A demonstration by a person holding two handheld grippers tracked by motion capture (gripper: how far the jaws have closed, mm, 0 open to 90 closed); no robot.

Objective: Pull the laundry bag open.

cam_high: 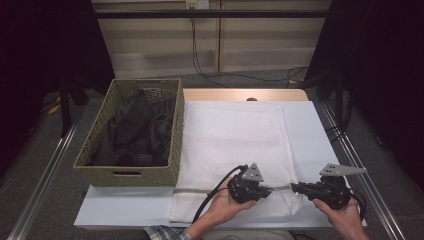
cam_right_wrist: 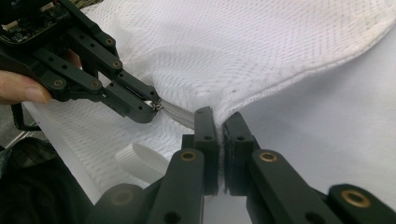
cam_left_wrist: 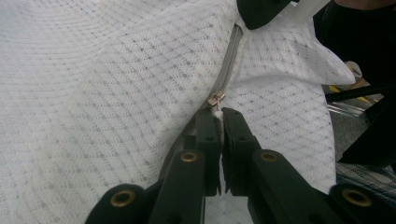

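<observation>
left gripper [cam_high: 264,190] clamped on zip pull [cam_left_wrist: 215,99] | right gripper [cam_high: 295,188] clamped on mesh bag [cam_high: 235,135] | zip looks partway; clothes in basket [cam_high: 168,175]

Plaid sleeve [cam_high: 161,233]; blk hand-held grippers w/ brass screws.

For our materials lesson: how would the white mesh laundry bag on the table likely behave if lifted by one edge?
The white mesh laundry bag would probably droop: it puckers where the right claw pinches it. It looks light, being thin, open-weave and lying flat. The grey zipper may stiffen that edge slightly; the left claw is shut at its pull.
</observation>
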